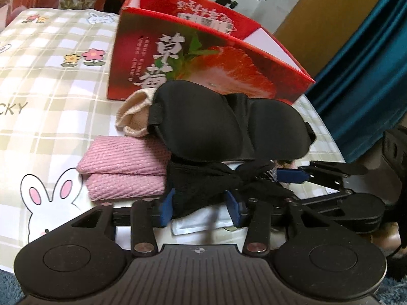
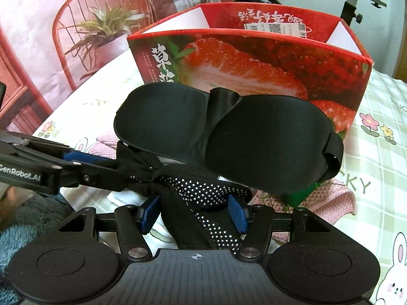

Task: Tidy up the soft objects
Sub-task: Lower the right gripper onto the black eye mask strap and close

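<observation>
nothing soft shows inside the red strawberry box yet (its floor is hidden), so the sorting looks barely begun. both grippers pinch one black dotted glove: the left gripper holds one end, the right gripper the other. a black eye mask, pink towel and beige cloth wait on the tablecloth just before the box.
</observation>
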`<state>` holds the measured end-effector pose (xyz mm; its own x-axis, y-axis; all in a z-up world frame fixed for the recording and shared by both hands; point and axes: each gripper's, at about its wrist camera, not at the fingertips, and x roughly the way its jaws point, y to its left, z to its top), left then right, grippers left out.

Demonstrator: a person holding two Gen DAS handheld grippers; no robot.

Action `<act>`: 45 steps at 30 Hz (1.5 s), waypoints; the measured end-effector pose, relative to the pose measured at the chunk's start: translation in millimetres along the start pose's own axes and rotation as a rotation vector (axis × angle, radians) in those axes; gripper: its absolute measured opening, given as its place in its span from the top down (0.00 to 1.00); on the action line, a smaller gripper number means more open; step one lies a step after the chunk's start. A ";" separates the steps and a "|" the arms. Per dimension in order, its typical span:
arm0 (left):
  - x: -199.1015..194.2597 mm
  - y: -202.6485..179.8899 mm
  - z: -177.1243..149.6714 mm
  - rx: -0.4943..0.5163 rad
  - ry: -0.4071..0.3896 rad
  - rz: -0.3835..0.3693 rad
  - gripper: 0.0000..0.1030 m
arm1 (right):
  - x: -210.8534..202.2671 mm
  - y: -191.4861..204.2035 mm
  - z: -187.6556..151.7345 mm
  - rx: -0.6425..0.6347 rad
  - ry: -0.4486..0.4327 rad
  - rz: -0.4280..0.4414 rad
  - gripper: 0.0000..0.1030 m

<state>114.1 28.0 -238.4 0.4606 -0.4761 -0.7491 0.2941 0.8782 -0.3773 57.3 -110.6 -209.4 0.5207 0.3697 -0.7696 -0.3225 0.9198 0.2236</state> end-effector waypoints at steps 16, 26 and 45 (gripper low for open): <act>-0.9 11.3 -3.8 -0.048 -0.005 0.001 0.68 | -21.2 2.2 -11.2 -0.020 -0.072 -0.027 0.46; -2.1 11.0 -4.4 -0.046 -0.005 0.000 0.68 | -18.9 -0.1 -14.5 -0.012 -0.065 0.008 0.68; -1.0 7.3 -5.1 -0.031 -0.007 -0.008 0.66 | -14.2 5.0 -17.4 -0.058 -0.033 -0.011 0.58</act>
<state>111.5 35.1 -243.2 0.4638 -0.4835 -0.7424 0.2719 0.8752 -0.4002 34.6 -113.5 -207.7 0.5496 0.3647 -0.7517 -0.3618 0.9148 0.1793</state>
